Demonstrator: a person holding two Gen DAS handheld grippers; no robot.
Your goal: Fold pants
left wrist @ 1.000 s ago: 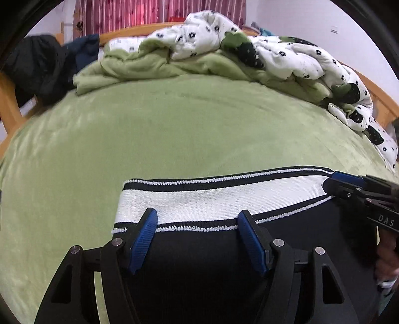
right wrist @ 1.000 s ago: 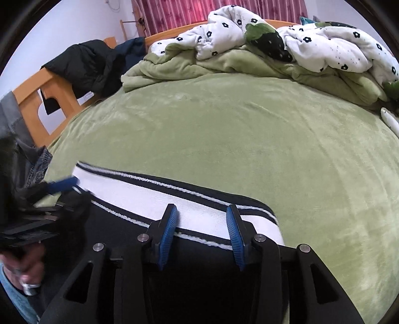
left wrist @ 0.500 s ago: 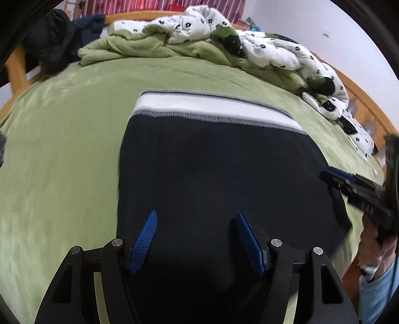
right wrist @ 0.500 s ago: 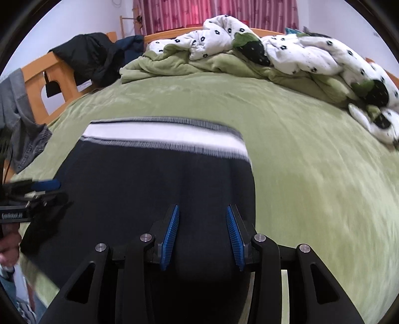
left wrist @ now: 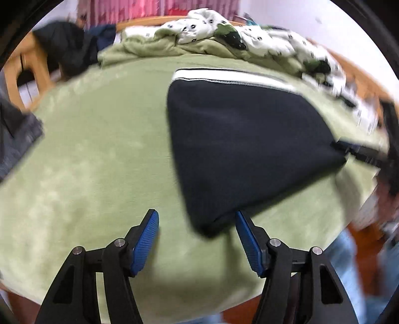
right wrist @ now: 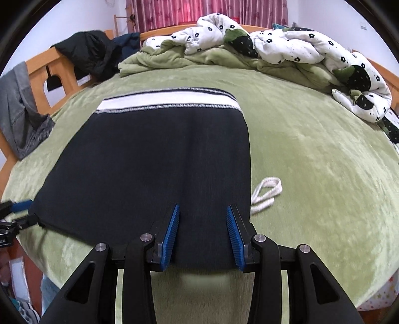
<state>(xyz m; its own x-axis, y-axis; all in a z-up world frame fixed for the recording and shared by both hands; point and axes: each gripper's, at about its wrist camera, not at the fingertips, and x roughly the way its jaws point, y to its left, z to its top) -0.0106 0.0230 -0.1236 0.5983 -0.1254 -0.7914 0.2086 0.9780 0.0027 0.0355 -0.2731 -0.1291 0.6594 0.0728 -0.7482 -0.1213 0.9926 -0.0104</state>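
Nearest the viewer, the right hand-held gripper [right wrist: 202, 231] is straddling the near edge of the dark pants [right wrist: 149, 159], its blue pads partly parted with cloth lying between them; whether they are pinching it is unclear. The left hand-held gripper [left wrist: 197, 234] is hovering over bare bedding at the pants' near left corner, its jaws closing with nothing between them, the corner just touching the inner pad's tip. The pants are lying flat on the green bed [right wrist: 311, 149], already folded into a short panel, white-striped waistband [right wrist: 169, 101] at the far end. To fold well, each hand-held gripper probably needs a firm pinch on a near corner, lifting evenly so the edges meet the waistband squarely. A white drawstring [right wrist: 265, 193] is lying loose just beside the pants' right edge and could get caught. Farther back, a rumpled flower-print duvet [right wrist: 286, 47] and dark clothing [right wrist: 87, 54] are heaped against the wooden bed frame [right wrist: 37, 72], with red curtains [right wrist: 207, 11] behind.
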